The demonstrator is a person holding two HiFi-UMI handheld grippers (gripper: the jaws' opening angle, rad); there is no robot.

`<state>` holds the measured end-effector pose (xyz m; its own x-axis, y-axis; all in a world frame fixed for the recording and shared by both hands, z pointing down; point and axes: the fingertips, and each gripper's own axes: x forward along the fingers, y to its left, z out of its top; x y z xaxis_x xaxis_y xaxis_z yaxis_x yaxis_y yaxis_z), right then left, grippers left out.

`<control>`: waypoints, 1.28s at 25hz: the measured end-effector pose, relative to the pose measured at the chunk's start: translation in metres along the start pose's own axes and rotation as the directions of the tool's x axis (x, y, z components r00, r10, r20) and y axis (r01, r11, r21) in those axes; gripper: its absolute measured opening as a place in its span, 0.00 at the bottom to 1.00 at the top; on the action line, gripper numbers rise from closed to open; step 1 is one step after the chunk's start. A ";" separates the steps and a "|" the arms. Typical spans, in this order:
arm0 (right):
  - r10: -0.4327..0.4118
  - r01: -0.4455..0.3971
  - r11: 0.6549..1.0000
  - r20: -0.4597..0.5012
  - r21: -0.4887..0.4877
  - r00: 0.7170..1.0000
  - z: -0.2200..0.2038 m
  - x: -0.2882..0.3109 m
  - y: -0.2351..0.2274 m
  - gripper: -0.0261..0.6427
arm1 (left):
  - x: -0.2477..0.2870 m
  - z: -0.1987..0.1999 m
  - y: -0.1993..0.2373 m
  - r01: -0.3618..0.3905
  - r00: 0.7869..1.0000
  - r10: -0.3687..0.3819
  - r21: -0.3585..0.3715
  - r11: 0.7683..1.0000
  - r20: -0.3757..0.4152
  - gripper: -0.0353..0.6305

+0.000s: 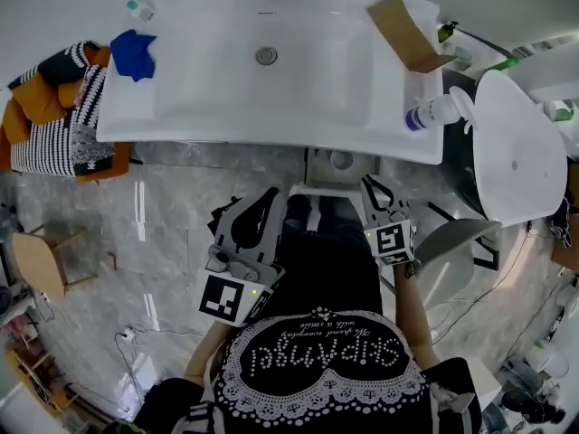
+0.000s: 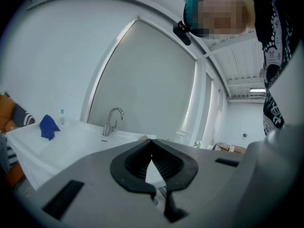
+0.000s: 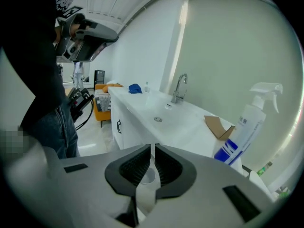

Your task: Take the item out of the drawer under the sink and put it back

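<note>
Both tongs are seen clenched on nothing at the centre of the head view, the left gripper (image 1: 271,195) beside the right gripper (image 1: 368,183). A round white item (image 1: 341,159) (its kind cannot be told) lies in the drawer (image 1: 318,165), just below the sink (image 1: 208,89).
</note>
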<state>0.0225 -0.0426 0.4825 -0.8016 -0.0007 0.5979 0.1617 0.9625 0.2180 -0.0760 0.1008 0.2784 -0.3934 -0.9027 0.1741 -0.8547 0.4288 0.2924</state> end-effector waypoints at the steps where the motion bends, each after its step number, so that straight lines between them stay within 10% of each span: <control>1: 0.009 -0.010 1.000 -0.015 -0.014 1.000 -0.005 0.003 0.002 0.07 | 0.000 0.000 0.001 -0.005 1.000 0.005 0.000 1.000 -0.003 0.06; 16: 0.152 -0.180 0.974 -0.195 -0.135 0.969 -0.064 0.060 0.021 0.08 | -0.007 -0.004 0.019 -0.110 0.993 0.110 -0.012 0.994 -0.034 0.06; 32: 0.222 -0.348 0.873 -0.358 -0.340 0.907 -0.112 0.104 0.037 0.14 | -0.003 -0.014 0.024 -0.130 0.988 0.128 -0.017 0.991 -0.088 0.06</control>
<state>0.0095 -0.0373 0.6391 -0.4853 0.1164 0.8665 0.6164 0.7485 0.2447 -0.0902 0.1141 0.2980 -0.4685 -0.8338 0.2920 -0.7903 0.5433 0.2834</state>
